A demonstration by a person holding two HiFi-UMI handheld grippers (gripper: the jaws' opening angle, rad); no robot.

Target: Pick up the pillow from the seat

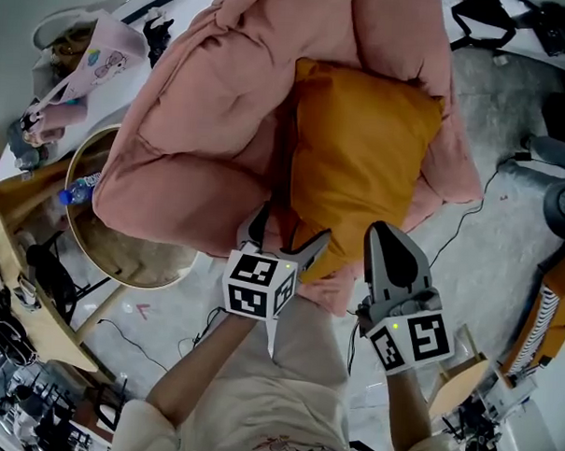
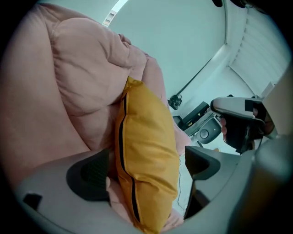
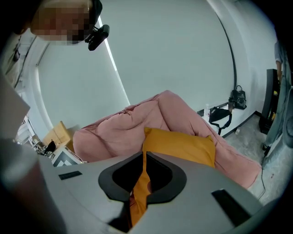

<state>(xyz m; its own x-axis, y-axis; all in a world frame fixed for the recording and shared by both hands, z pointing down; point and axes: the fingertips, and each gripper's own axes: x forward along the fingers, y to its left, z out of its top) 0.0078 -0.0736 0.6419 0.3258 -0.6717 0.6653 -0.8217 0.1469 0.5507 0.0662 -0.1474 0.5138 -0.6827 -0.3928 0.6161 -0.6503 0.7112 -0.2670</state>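
An orange pillow (image 1: 360, 158) leans on the pink beanbag seat (image 1: 204, 104). My left gripper (image 1: 284, 237) is at the pillow's near left corner. In the left gripper view its jaws stand open on either side of the pillow's edge (image 2: 146, 132). The left pad (image 2: 91, 176) is close to the pink fabric (image 2: 68, 91), and a gap shows at the right pad. My right gripper (image 1: 383, 235) is at the pillow's near right edge. In the right gripper view it (image 3: 143, 176) is shut on a fold of the pillow (image 3: 183, 144), with the seat (image 3: 137, 123) behind.
A round gold-rimmed table (image 1: 122, 250) with a bottle (image 1: 78, 192) stands left of the seat, beside a wooden bench (image 1: 10, 255). Cables (image 1: 460, 218) trail over the grey floor on the right. A black bag (image 1: 488, 19) lies at the top right.
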